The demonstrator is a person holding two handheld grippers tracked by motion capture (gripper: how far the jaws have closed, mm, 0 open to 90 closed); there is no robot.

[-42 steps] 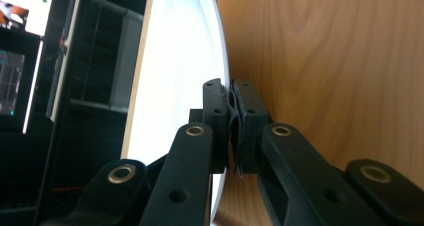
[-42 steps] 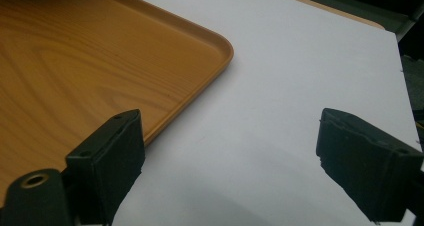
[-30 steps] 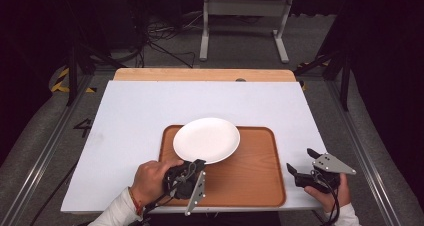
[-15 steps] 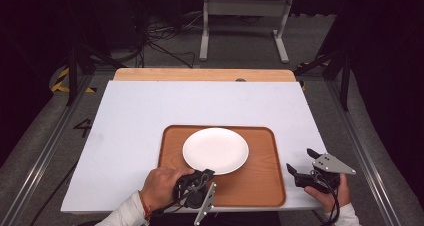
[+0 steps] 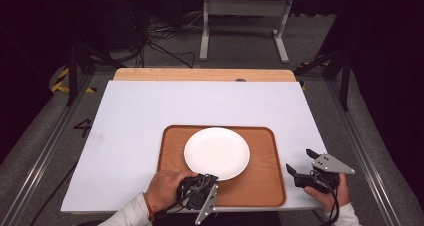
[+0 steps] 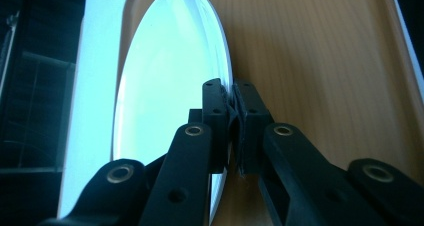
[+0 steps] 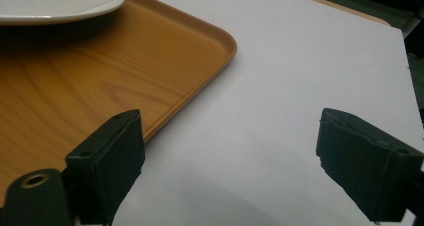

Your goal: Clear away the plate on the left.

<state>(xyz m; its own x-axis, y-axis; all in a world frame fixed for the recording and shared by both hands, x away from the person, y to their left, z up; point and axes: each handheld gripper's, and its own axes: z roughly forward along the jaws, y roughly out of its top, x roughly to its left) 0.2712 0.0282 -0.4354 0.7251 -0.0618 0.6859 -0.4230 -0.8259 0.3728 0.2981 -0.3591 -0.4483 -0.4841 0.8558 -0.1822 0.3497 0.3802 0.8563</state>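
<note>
A white plate sits on a wooden-look brown tray, which lies on the white-topped desk toward the person's edge. The left claw comes in over the near edge of the tray, held in the person's left hand, and its jaws are pinched together on the near rim of the plate. In the left gripper view the two black jaws meet tight on the thin white edge, one above the plate's face and one below it, with the plate running away from the claw and the tray's grain beside it. The camera there is turned on its side, so whether the rim is lifted off the tray I cannot tell. The right claw rests off the tray's right side, just beside its near right corner, over the bare white desk, held in the right hand. Its jaws stand wide apart with nothing between them; the right gripper view shows white desk surface in the gap, the tray's rounded corner to one side and the plate's rim further along.
</note>
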